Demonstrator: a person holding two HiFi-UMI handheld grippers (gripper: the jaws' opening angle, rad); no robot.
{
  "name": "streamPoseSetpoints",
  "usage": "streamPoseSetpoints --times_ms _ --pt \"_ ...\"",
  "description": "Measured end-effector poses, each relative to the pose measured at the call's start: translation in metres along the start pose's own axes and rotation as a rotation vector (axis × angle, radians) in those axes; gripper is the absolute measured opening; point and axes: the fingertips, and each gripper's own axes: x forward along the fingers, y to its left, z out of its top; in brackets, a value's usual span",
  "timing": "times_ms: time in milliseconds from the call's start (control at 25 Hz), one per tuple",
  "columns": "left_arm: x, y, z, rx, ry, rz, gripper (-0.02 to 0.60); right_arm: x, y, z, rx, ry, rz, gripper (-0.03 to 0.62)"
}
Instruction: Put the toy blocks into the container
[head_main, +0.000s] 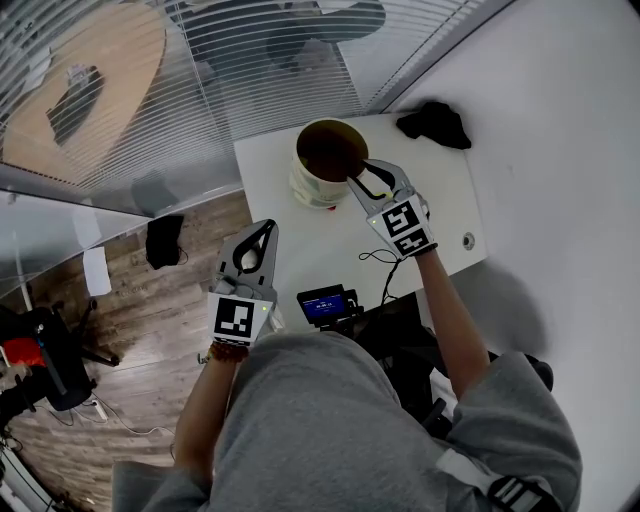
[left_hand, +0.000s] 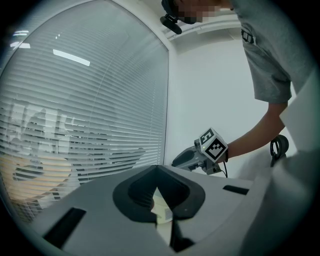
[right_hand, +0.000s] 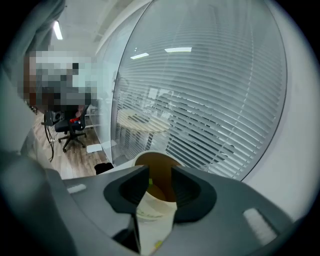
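1. The table (head_main: 300, 255) is small and white. Its left edge drops to a wood floor (head_main: 150, 320). Blinds (head_main: 250, 60) run past the far edge, and a plain wall (head_main: 560, 120) stands to the right.
2. The open room lies mid-table, between the cup (head_main: 308, 188) and the near edge. A black cloth (head_main: 435, 122) sits at the far right corner. A small lit screen (head_main: 323, 303) sits at the near edge, with a cable (head_main: 378, 258) looping close by.
3. The cup stands upright near the table's far left corner.
4. My right claw (head_main: 368, 178) hangs over the far part of the table with its jaws spread. Its tips are at the cup's rim on the right side (touching or just clear, I cannot tell).
5. Along my right claw (right_hand: 160, 172), the cup (right_hand: 156, 212) stands straight ahead in the gap between the spread jaws. Its brown inside faces me.
6. Low inside the cup I see a green speck and an orange-brown shape. They are too dim for me to call them blocks.
7. My left claw (head_main: 262, 235) hangs over the table's left edge, nearer to me and apart from the cup.
8. Along my left claw (left_hand: 156, 175), the jaw tips are pressed together. A pale sliver shows through the gap below them, and I cannot tell what it is.
9. From there the right claw (left_hand: 176, 162) shows ahead and to the right, against the wall.
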Motion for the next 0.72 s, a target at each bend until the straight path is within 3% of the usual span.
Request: streamPoseSetpoints --times_ms 240,720 --pt "0.008 -0.008 -0.001 0.013 -0.003 -0.029 -0.003 -0.018 -0.004 -0.006 0.034 -0.018 -0.046 0.146" --pt "0.019 -0.024 -0.002 0.013 0.025 -0.072 -0.003 -0.038 -0.019 -0.058 0.044 0.07 -0.09 0.146"
